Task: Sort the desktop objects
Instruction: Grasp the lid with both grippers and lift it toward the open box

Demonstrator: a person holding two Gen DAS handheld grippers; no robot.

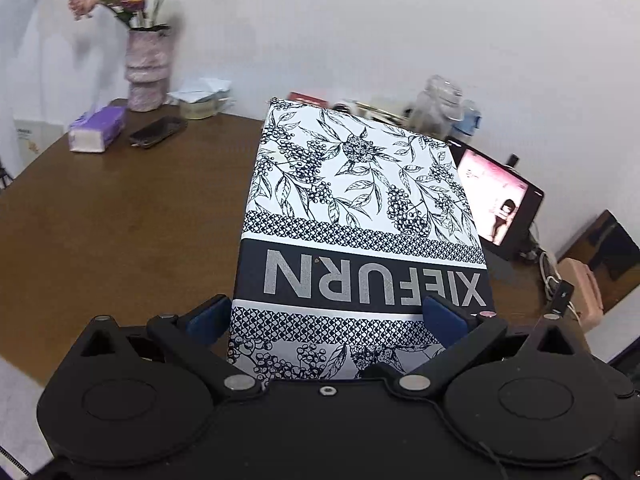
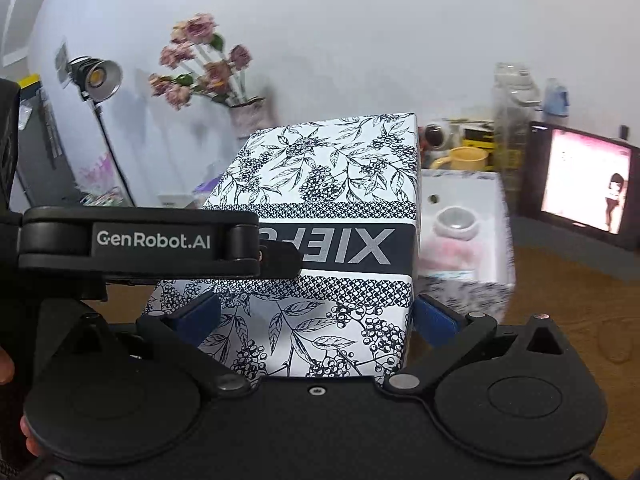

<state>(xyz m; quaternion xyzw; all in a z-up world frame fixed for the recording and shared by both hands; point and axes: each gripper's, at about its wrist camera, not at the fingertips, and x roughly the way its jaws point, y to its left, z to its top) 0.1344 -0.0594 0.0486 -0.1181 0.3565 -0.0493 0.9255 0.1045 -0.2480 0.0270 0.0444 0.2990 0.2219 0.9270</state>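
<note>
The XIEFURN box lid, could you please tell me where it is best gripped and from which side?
Grip the XIEFURN box lid across its short end nearest the cameras, one pad on each long side wall. It is broad and flat-topped, so only the parallel walls fit the tongs. Both the left tongs and the right tongs straddle it this way.

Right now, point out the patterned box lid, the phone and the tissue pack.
patterned box lid (image 1: 360, 184), left wrist view, floral top face.
phone (image 1: 158, 131), left wrist view, dark screen.
tissue pack (image 1: 96, 128), left wrist view, purple wrapper.

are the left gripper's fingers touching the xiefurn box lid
Touching. The left wrist view shows both blue fingers of the left gripper pressed against opposite sides of the patterned lid, no gap visible.
</note>
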